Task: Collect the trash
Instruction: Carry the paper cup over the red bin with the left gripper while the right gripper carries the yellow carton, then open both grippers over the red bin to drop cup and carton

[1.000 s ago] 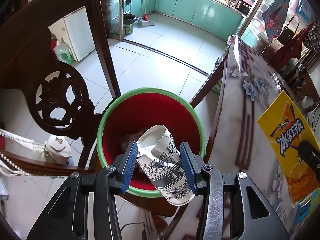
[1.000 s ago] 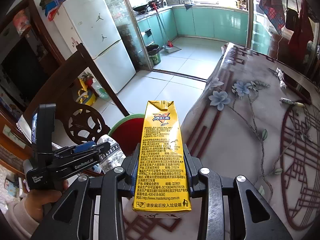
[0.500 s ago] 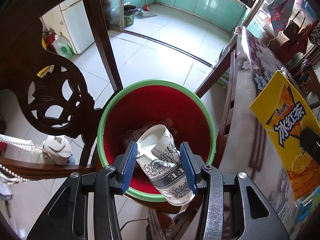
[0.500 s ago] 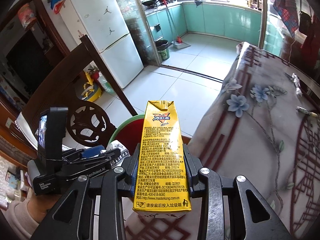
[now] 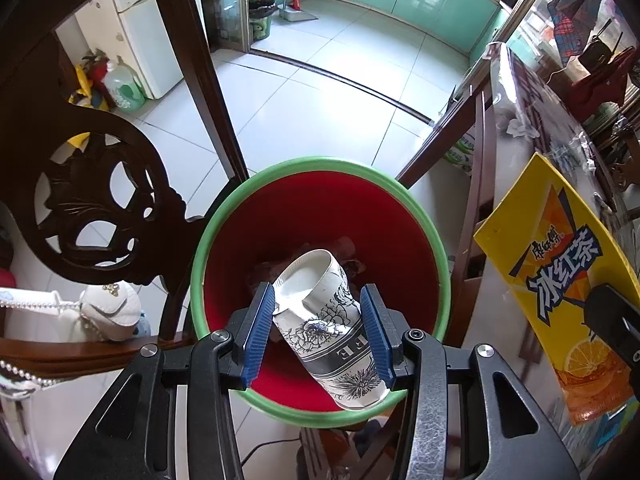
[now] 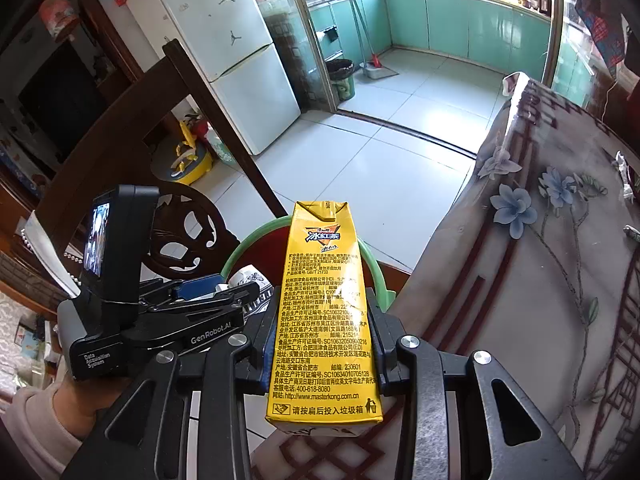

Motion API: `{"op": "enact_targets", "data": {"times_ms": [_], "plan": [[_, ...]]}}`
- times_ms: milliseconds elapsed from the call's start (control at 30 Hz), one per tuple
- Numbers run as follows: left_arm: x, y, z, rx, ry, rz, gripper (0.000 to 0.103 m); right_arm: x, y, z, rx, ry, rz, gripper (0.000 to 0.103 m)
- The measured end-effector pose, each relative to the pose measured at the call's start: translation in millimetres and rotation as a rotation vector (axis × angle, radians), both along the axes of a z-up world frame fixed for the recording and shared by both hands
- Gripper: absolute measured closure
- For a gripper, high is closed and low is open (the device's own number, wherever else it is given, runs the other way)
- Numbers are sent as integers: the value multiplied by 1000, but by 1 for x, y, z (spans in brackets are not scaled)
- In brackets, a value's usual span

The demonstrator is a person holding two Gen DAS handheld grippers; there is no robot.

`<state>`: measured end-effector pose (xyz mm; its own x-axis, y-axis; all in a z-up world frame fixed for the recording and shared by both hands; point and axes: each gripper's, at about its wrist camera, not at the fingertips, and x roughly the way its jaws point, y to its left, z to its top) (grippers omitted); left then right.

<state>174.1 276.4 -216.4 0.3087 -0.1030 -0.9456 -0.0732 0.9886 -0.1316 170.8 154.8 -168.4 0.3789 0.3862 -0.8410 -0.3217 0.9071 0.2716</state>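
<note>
Pointing steeply down over the bin point(image 5: 320, 168), a red pail with a green rim standing on the white tiled floor point(image 5: 320, 92) between the carved dark chair point(image 5: 100, 208) and the table point(image 6: 560, 280). Gripping, in the left gripper point(image 5: 318, 320), a crumpled paper cup point(image 5: 328, 320) printed with black flowers, blue pads point(image 5: 258, 332) pressing on both its sides, open mouth tilting up and away, base hanging toward the near rim. Hanging directly above the bin's red inside, with some brownish scraps lying at the bottom beneath it, too dim to identify. Clamping, in the right gripper point(image 6: 322, 344), a yellow drink carton point(image 6: 324, 312) upright between the jaws, printed back panel facing the camera, folded top pointing away toward the bin's rim point(image 6: 256, 240). Showing in the left view as a slanted yellow slab with blue lettering at the right edge point(image 5: 560, 272), over the table's edge and just beside the bin rather than above it. Showing the left gripper from the right view point(image 6: 224, 296) low on the left, held in a hand point(image 6: 76, 400) with a pale sleeve, cup end peeking out past its fingers over the bin. Covering the table with a floral cloth, a few small scraps lying far off near the right edge, too small to tell. Standing in the background, a white fridge point(image 6: 224, 48) and teal kitchen cabinets point(image 6: 460, 20).
</note>
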Motion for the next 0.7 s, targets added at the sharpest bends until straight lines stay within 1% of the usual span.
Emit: {"op": "enact_targets", "data": {"times_ms": [167,333,500,633,667,700], "plan": [[7,-2,-14,3,35,-1,60,7,2,-12,0,38,3,70],[10,-3,-22,14,53,-1,60,12,2,-20,0,60,0,70],[10,-5,-22,20,56,-3,60,16,7,-22,-7,58,10,70],[10,-3,-20,25,51,15,60,16,10,-23,-20,52,1,69],[9,-1,-19,23,50,27,56,17,11,-23,-18,52,-1,65],[9,1,-19,18,52,34,44,16,11,-23,-17,52,-3,61]]}}
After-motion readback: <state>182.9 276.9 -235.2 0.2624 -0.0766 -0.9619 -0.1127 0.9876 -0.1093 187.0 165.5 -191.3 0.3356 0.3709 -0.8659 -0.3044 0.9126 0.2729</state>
